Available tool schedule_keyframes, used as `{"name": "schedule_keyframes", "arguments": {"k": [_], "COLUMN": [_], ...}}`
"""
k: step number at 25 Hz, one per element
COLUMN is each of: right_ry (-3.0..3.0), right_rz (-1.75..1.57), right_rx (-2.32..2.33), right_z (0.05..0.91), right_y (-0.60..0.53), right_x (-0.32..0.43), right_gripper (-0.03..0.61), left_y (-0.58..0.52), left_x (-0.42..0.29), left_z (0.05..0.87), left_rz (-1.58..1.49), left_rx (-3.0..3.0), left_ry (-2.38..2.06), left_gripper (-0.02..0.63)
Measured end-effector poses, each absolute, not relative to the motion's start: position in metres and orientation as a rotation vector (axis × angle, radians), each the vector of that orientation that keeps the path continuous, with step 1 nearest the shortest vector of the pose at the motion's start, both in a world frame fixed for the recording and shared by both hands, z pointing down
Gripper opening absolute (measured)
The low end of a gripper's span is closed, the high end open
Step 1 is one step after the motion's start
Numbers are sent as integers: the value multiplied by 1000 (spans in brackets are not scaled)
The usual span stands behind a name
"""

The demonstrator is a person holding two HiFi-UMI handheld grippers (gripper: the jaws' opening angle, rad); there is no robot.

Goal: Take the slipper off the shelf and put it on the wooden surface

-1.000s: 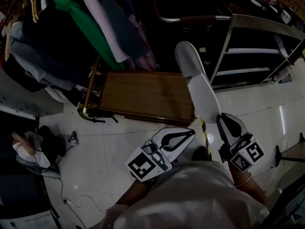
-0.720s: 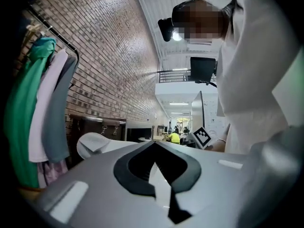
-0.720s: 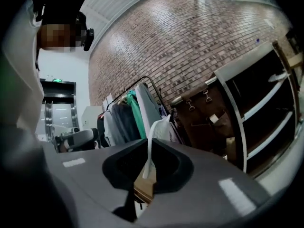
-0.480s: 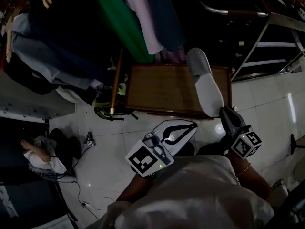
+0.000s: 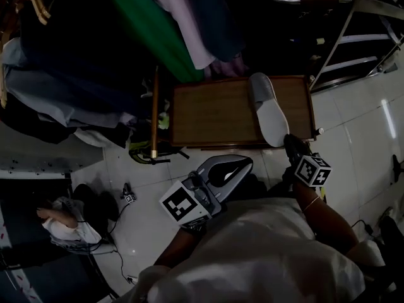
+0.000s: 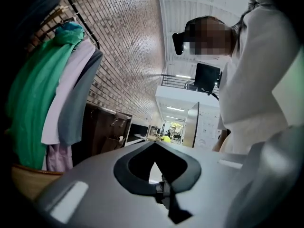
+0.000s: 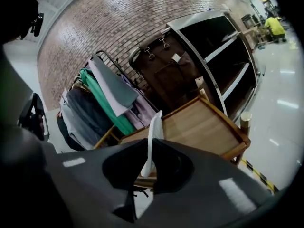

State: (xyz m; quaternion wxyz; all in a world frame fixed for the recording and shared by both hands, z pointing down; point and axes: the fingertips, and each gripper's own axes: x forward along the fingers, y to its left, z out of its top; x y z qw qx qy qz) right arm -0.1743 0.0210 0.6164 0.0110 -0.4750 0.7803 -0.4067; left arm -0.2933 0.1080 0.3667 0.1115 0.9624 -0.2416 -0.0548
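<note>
A white slipper (image 5: 268, 106) is over the right part of the low wooden surface (image 5: 208, 112), toe pointing away from me. My right gripper (image 5: 291, 145) is shut on its heel end. In the right gripper view the slipper (image 7: 153, 137) shows edge-on between the jaws of the right gripper (image 7: 148, 167), with the wooden surface (image 7: 199, 127) beyond it. I cannot tell whether the slipper touches the wood. My left gripper (image 5: 243, 164) hangs close to my body above the floor tiles, shut and holding nothing. The dark metal shelf (image 5: 353, 36) stands at the back right.
A rack of hanging clothes (image 5: 158, 24) overhangs the wooden surface's left and back sides, and appears as clothes (image 7: 104, 99) in the right gripper view. A wooden pole (image 5: 154, 112) runs along the left edge. A person (image 5: 60, 223) sits on the floor at the lower left, near a cable (image 5: 129, 197).
The slipper has come down from in front of the shelf to over the wooden surface's right part, still in my right gripper. The left gripper has stayed near my body.
</note>
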Motion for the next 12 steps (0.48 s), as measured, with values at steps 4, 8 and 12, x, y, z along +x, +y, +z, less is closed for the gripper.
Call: {"name": "schedule_keyframes", "arguments": {"k": [4, 8, 12], "right_ry": [2487, 2555, 2564], "right_rz": [-1365, -1387, -1439], "right_rx": [-1647, -1736, -1816], "right_z": [651, 667, 686], "right_y": [26, 29, 30], "right_x": [-167, -163, -157], "right_gripper": [28, 96, 194], "left_y": [110, 118, 113], "left_x": [-293, -289, -294], "left_z": [370, 373, 381], "left_rz": [-114, -52, -44], "left_rx": [2856, 2881, 2851], "left_ry": [-653, -593, -616], "left_gripper": [-9, -9, -9]}}
